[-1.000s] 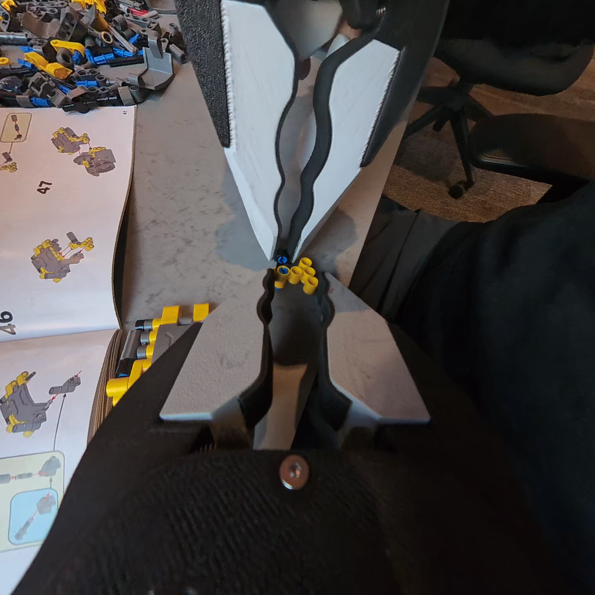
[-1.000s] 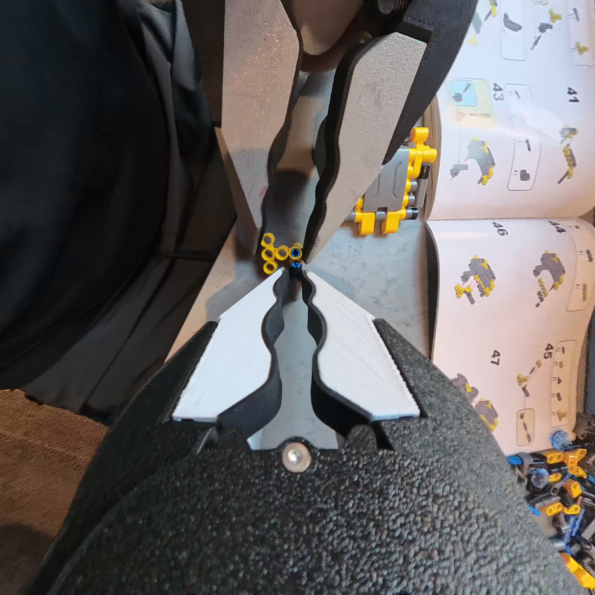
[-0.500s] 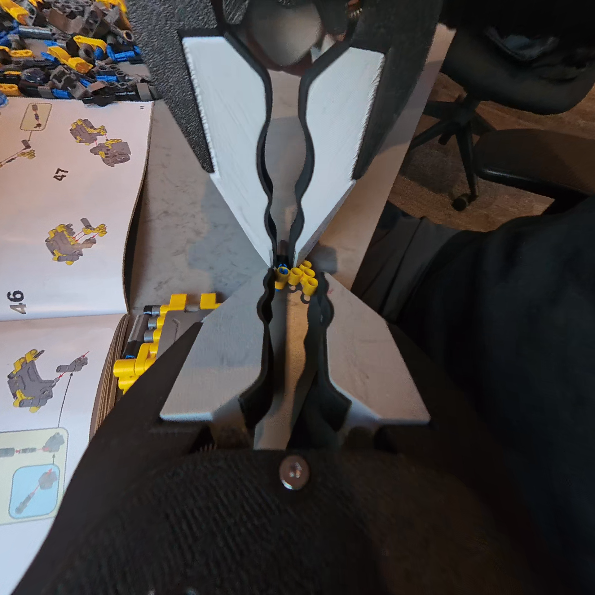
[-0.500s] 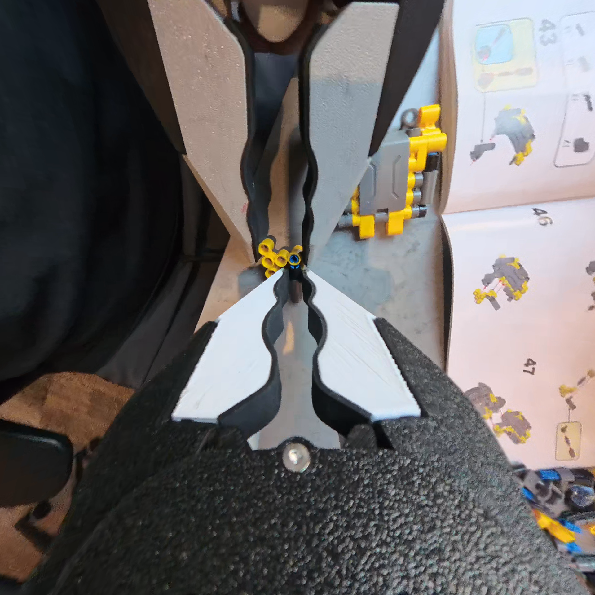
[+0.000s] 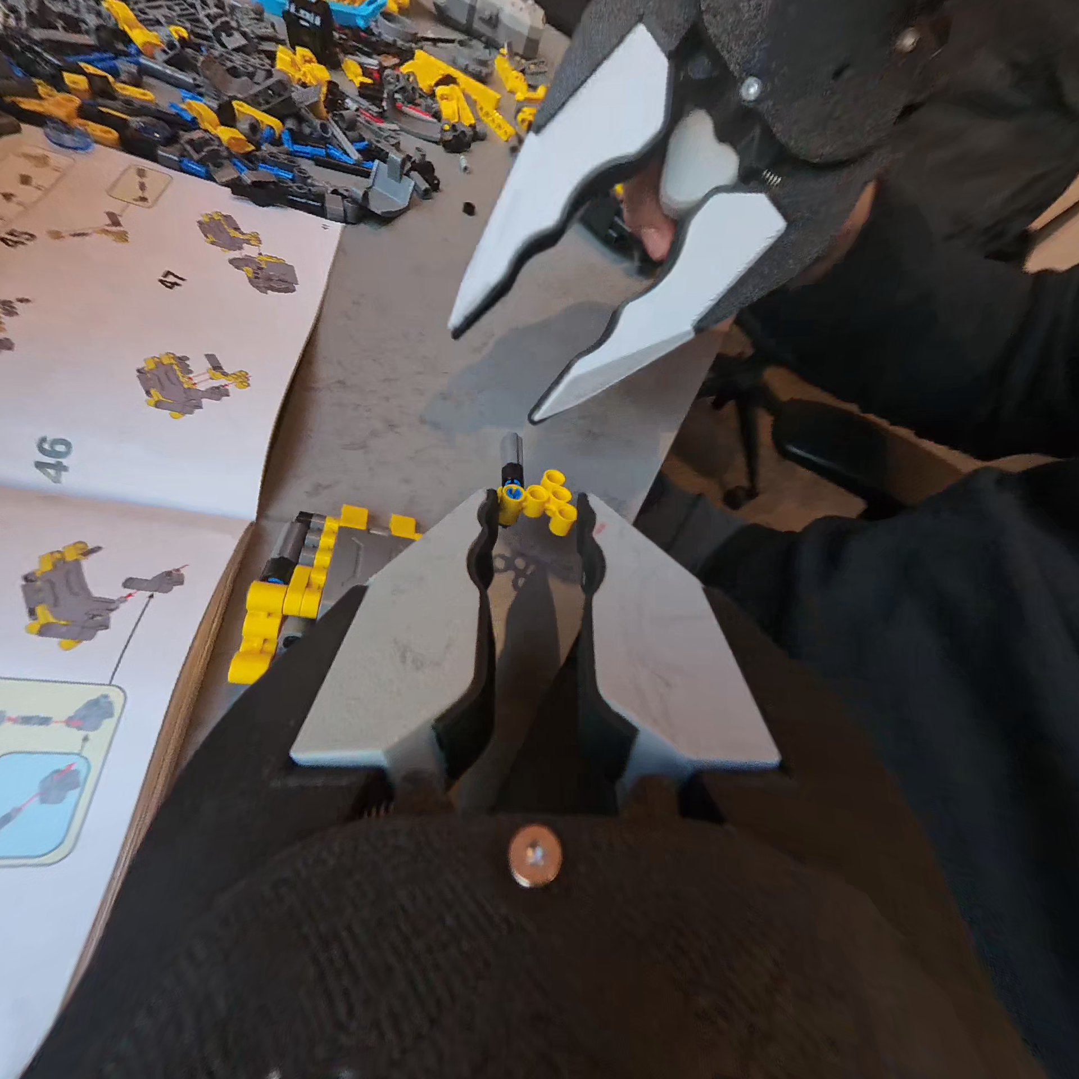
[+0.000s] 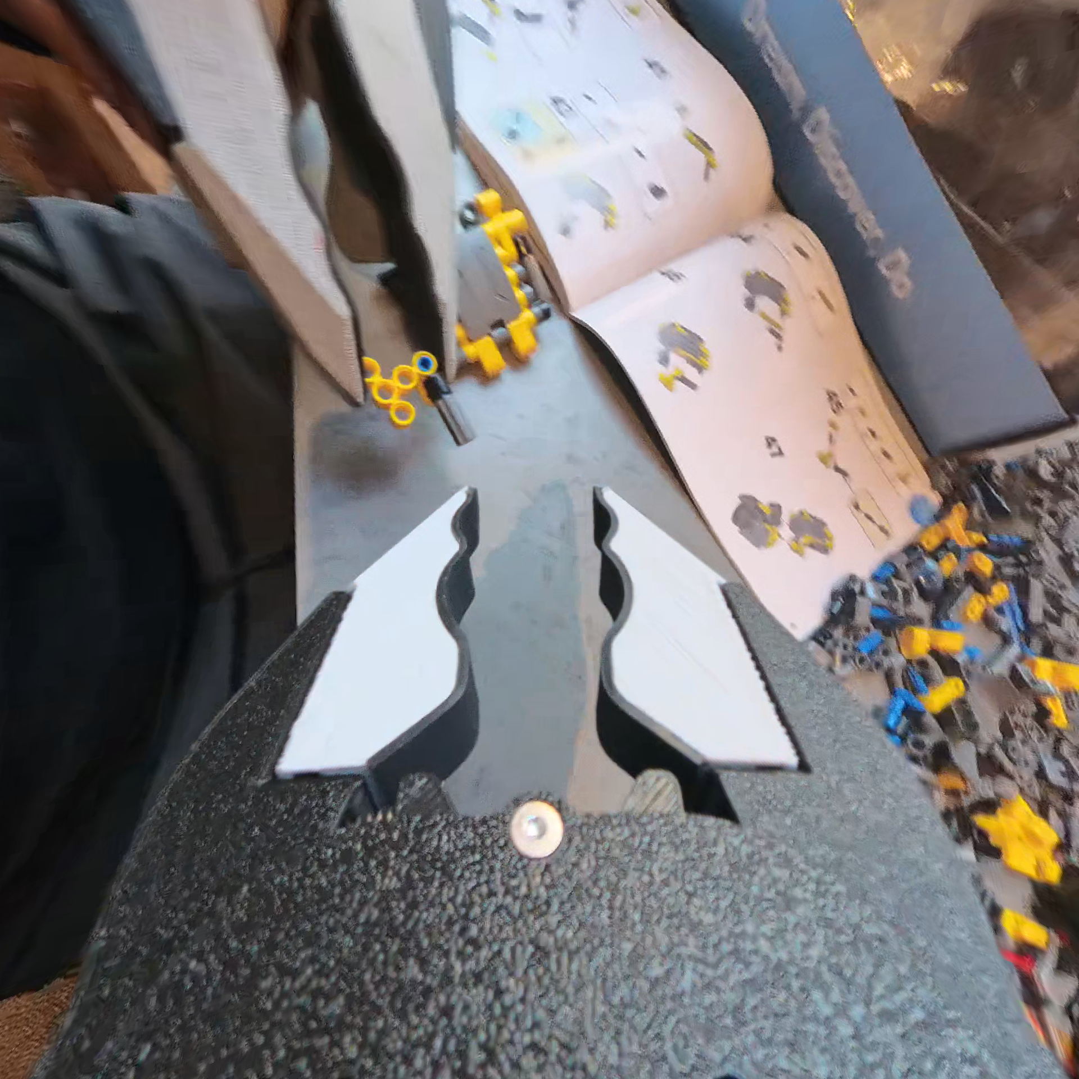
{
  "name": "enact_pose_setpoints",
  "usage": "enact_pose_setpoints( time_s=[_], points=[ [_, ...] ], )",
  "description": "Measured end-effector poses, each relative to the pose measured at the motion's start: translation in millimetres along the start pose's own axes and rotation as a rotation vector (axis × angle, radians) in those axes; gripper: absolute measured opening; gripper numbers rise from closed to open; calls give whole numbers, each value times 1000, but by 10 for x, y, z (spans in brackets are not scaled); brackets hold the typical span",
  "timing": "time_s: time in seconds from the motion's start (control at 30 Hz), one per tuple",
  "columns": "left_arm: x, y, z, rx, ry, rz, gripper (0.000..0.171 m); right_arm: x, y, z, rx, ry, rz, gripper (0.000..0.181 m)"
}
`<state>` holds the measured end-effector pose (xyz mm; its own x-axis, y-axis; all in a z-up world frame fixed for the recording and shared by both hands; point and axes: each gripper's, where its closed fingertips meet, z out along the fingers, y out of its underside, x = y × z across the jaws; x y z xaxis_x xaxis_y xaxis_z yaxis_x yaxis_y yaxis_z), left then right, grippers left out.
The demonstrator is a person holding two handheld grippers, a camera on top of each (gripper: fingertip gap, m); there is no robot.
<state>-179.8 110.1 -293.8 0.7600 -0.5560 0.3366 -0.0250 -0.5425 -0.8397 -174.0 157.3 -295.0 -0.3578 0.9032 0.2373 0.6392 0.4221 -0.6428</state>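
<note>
In the left wrist view we see our left gripper at centre frame, its jaws clamped on a small yellow perforated connector piece held between the fingertips. A blue pin sits in the connector's left hole, and a short black-and-grey axle pin sticks out of it, away from the camera. The same piece shows in the upper left of the right wrist view, with the pin angled down toward lower right.

Our right gripper is spread wide with nothing between its fingers; in the left wrist view it hangs in the upper right, apart from the connector, above the grey tabletop.

Just left of the left gripper a grey-and-yellow partial assembly lies on the table against the edge of an open instruction booklet, which fills the left side. A heap of loose yellow, blue and dark building pieces runs across the top left. In the right wrist view a dark blue box lies beyond the booklet in the upper right, though that view is blurred.
</note>
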Motion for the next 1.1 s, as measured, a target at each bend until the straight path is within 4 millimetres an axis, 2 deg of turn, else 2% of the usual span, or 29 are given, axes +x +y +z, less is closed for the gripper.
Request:
enact_pose_setpoints(
  time_s=[0.17, 0.43, 0.5, 0.6, 0.77, 0.87, 0.97, 1.1],
  points=[
    [-23, 52, 35, -46, -69, 64, 24, 53, 22, -56, -31, 101, 26, 32],
    [25, 57, 59, -43, -58, 61, 24, -36, 62, -29, -26, 85, 19, 34],
    [106, -7, 43, -2, 9, 15, 24, -101, 48, -42, 3, 50, 5, 35],
    [179, -191, -57, 119, 143, -164, 24, -273, -7, -106, 74, -61, 3, 45],
    [362, -482, -282, 283, 434, -432, 24, -375, -205, -247, 178, -44, -139, 46],
    [472, -606, -401, 349, 635, -565, 24, -375, -369, -308, 229, -41, -152, 46],
    [554, -641, -437, 369, 751, -634, 24, -389, -540, -385, 313, -84, -118, 45],
    [595, -631, -425, 367, 765, -634, 24, -419, -661, -475, 378, -141, -79, 41]
  ],
)
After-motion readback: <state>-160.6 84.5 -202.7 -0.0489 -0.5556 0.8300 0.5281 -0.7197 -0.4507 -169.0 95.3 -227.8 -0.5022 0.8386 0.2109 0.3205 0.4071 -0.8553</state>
